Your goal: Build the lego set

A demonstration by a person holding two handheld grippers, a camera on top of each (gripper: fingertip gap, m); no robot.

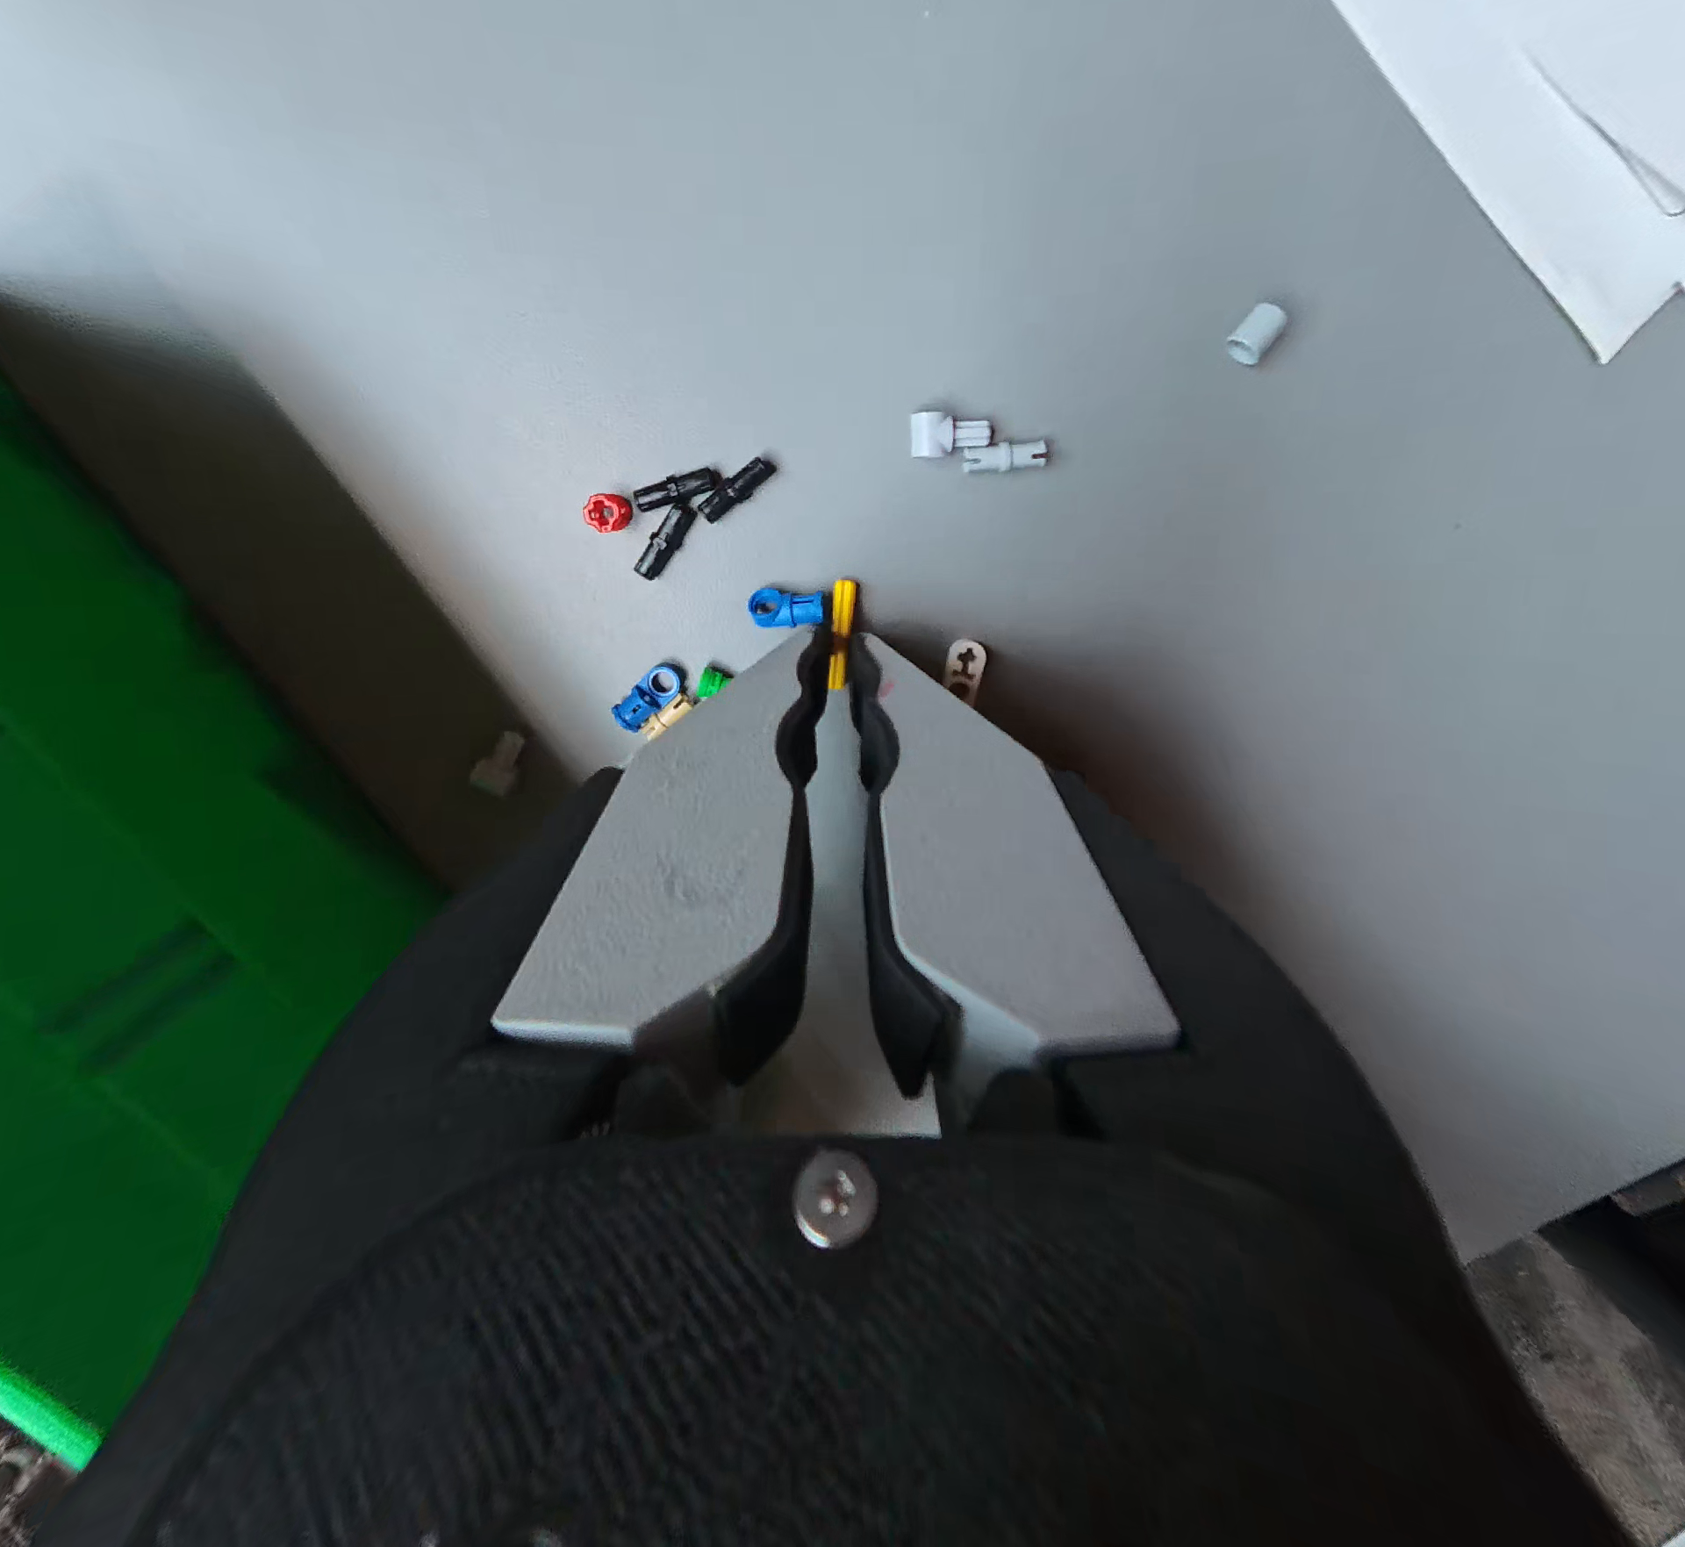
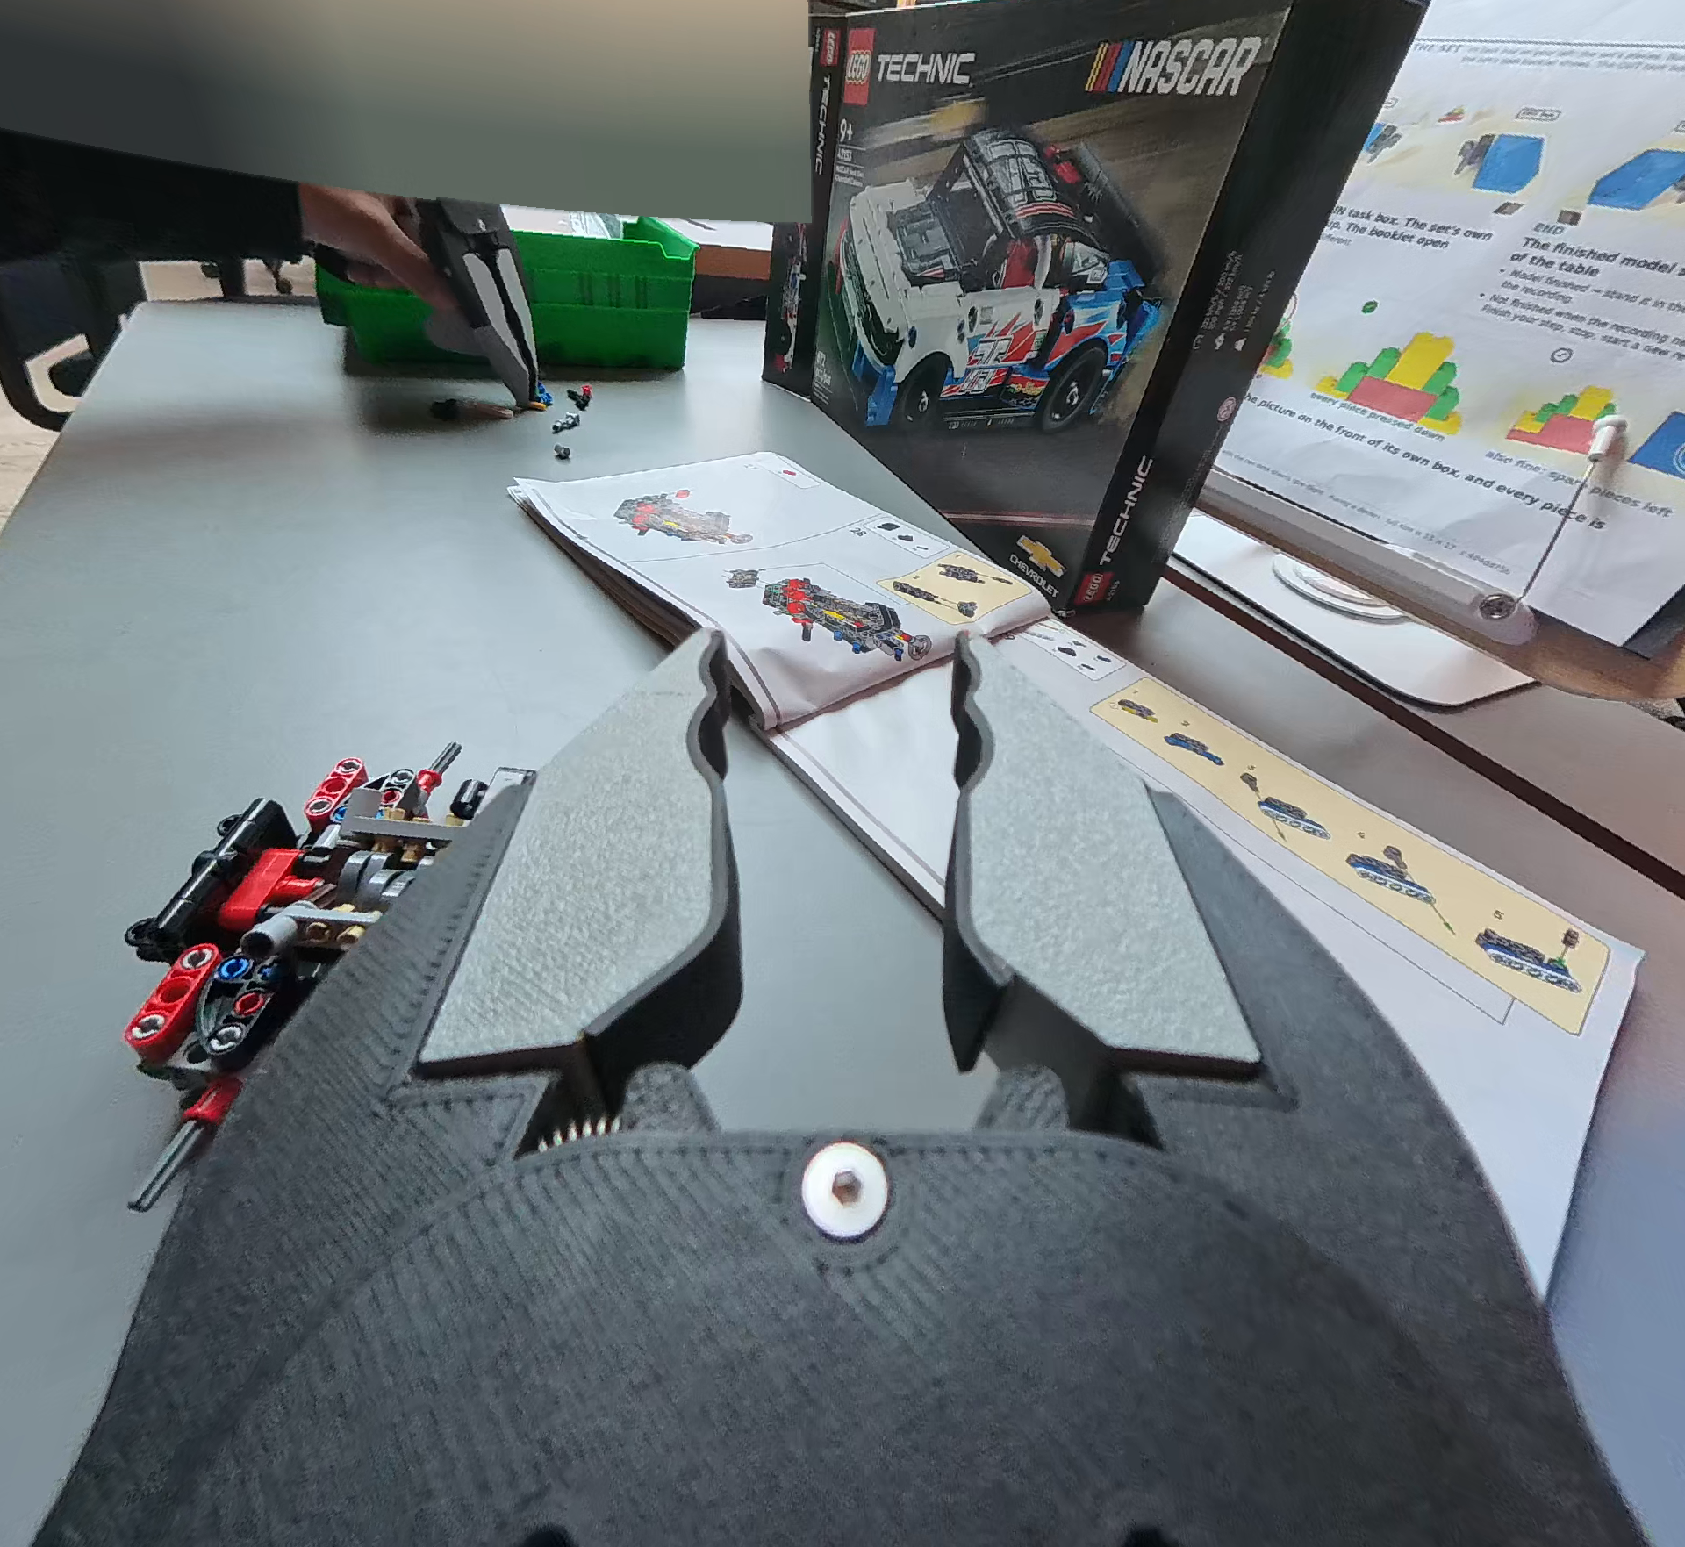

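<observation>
Pinching a slim yellow axle (image 1: 842,626), the left gripper's (image 1: 836,664) jaws clench; the right gripper's (image 2: 837,683) gape empty.

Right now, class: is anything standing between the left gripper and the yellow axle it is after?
Nothing visible does. The left gripper already has its fingertips closed on the yellow axle, with a blue connector attached at the axle's side. The black pins and the red bush lie apart, farther off on the grey table.

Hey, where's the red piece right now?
In the left wrist view, the red piece lies on the grey table, just left of three black pins, up-left of the left gripper.
</observation>
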